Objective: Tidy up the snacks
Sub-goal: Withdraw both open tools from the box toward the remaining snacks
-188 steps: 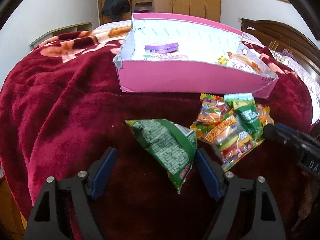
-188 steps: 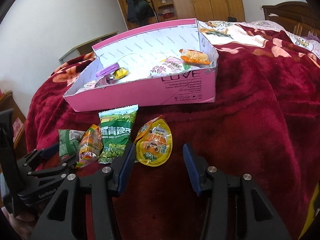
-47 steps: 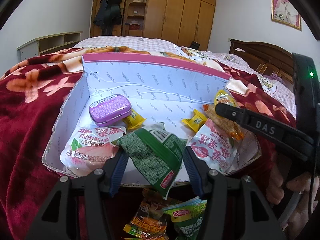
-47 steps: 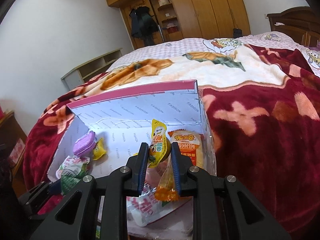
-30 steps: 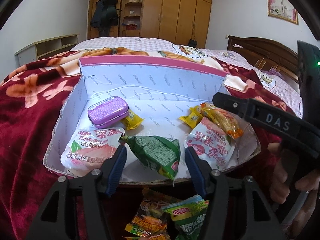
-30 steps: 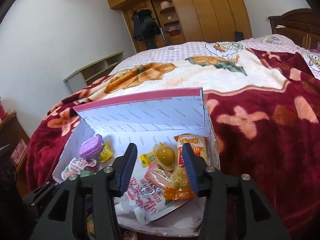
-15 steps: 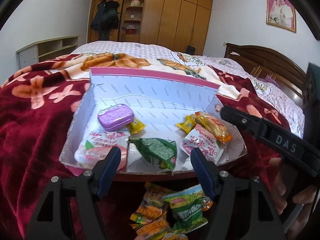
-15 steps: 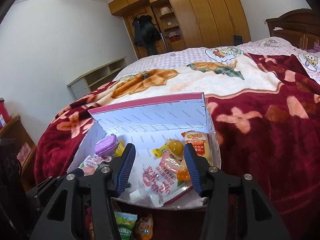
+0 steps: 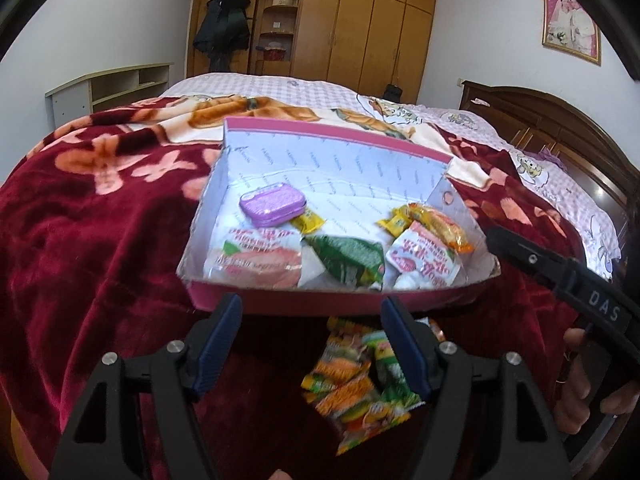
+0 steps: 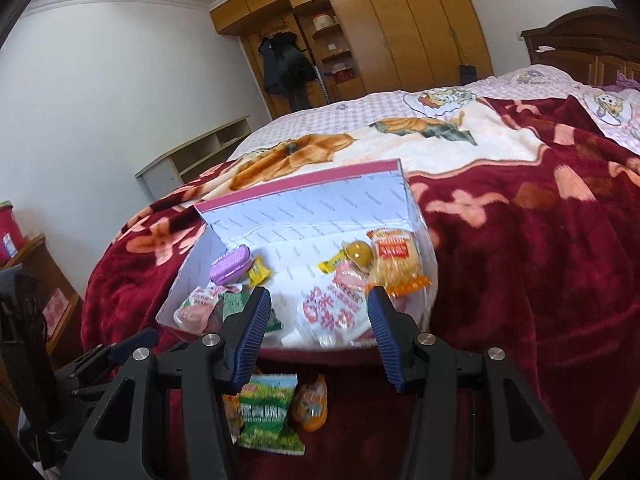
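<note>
A pink box point(image 9: 280, 304) with a white lining sits on the red blanket. Inside it lie a green packet point(image 9: 348, 258), a purple tin point(image 9: 272, 204), a pink-and-white pouch point(image 9: 256, 264), a white-and-red pouch point(image 9: 424, 264) and an orange packet point(image 9: 440, 224). The right wrist view shows a yellow jelly cup point(image 10: 358, 252) beside the orange packet point(image 10: 396, 264). My left gripper point(image 9: 311, 304) hangs open and empty before the box's front wall. My right gripper point(image 10: 317, 294) is open and empty too, just short of the box point(image 10: 320, 200). Several loose snack packets point(image 9: 356, 384) lie on the blanket below both grippers, among them a green pea packet point(image 10: 268, 412).
The blanket point(image 9: 100, 240) covers a wide bed that falls away at the left and front. A dark wooden headboard point(image 9: 560, 132) stands at the right, a wardrobe point(image 9: 340, 32) at the back, a low shelf point(image 9: 108, 84) at the left. A hand point(image 9: 580, 380) holds the right tool.
Both grippers have let go of their snacks, opened and drawn back from the box. The green packet and the yellow jelly cup now lie inside it.
</note>
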`<state>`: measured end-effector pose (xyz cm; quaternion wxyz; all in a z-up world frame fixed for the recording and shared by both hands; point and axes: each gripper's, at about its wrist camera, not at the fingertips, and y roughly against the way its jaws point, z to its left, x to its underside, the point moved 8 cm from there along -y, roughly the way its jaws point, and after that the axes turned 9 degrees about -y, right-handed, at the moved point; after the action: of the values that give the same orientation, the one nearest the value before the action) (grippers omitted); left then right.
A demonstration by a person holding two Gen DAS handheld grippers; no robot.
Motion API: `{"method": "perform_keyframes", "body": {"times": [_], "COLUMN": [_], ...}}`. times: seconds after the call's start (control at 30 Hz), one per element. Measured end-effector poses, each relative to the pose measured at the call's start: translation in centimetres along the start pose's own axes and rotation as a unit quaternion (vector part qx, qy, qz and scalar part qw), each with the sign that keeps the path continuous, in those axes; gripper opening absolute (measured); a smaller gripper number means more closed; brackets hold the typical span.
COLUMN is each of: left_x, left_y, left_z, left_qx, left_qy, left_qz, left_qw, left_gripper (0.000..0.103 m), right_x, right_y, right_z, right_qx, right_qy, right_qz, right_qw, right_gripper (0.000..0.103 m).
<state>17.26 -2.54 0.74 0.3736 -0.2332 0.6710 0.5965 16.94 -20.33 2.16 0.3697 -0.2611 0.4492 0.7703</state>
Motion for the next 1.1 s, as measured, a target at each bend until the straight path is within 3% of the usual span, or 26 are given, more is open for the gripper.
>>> {"method": "perform_keyframes", "body": {"times": [0.77, 1.1], "left_x": [5.4, 6.5], "left_y": [-1.0, -2.1], "left_z": [-2.4, -2.2], "left_qx": [0.022, 0.002], "left_qy": [-0.009, 0.004], "left_qz": [0.059, 0.080], "left_qw": [0.9980, 0.9968], "left_gripper": [0.076, 0.076], "right_x": [5.1, 6.6], "right_y": [2.6, 2.0], "right_z": [-2.5, -3.2], "right_qx": [0.020, 0.015], "right_qy": [-0.033, -0.045], "right_qz": [0.017, 0.033], "right_qw": [0.999, 0.998], "right_gripper": [0.052, 0.052]}}
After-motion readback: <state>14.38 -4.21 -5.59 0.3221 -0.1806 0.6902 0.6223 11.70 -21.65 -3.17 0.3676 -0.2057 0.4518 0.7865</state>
